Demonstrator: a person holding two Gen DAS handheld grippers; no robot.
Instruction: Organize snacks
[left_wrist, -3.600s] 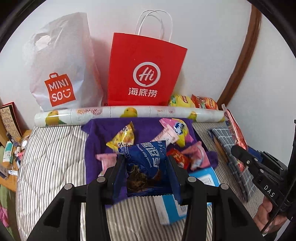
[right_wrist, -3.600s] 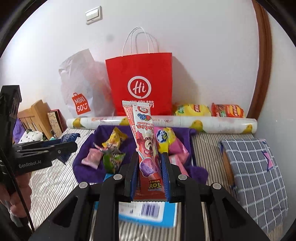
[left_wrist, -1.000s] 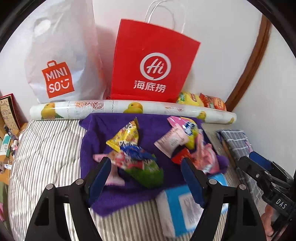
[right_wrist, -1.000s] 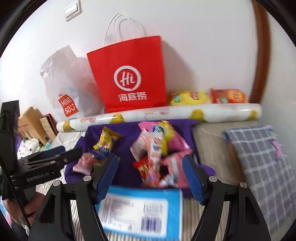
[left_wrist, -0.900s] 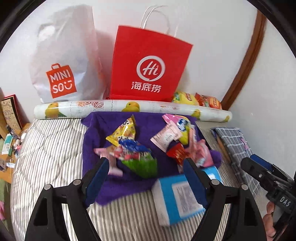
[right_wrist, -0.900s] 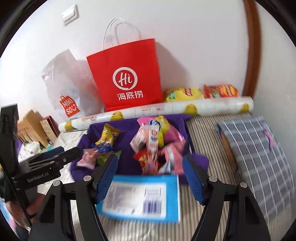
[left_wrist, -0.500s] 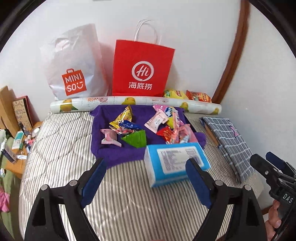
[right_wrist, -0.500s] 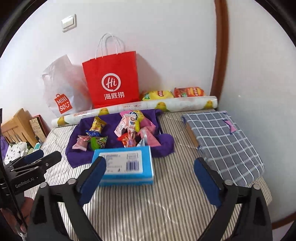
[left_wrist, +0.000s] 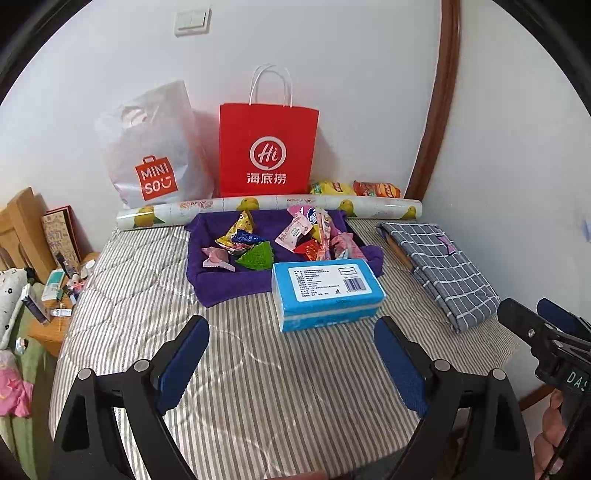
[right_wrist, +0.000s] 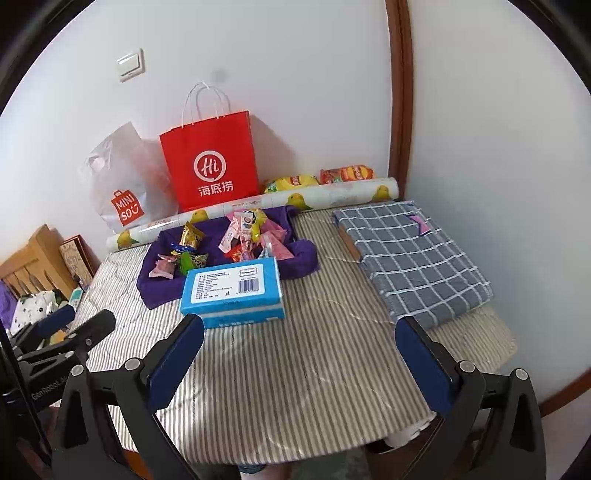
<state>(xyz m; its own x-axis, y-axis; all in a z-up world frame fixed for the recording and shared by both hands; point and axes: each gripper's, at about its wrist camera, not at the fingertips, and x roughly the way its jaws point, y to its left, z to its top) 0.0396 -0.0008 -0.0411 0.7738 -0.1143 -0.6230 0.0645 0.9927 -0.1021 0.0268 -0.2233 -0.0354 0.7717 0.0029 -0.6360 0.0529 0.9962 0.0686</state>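
Both tongs spread wide, nothing held. Left gripper low in the frame over the striped bedcover; right gripper likewise low in its own view, over the same cover

Snacks lie in two loose clusters on the purple cloth, upper centre of both views: yellow, blue, green and pink packets to the left, pink and red ones to the right. Blue tissue pack sits just in front of the cloth, touching its near edge

Behind, along the wall: patterned roll, red paper bag, white plastic bag, two chip bags. Checked cloth folded at right
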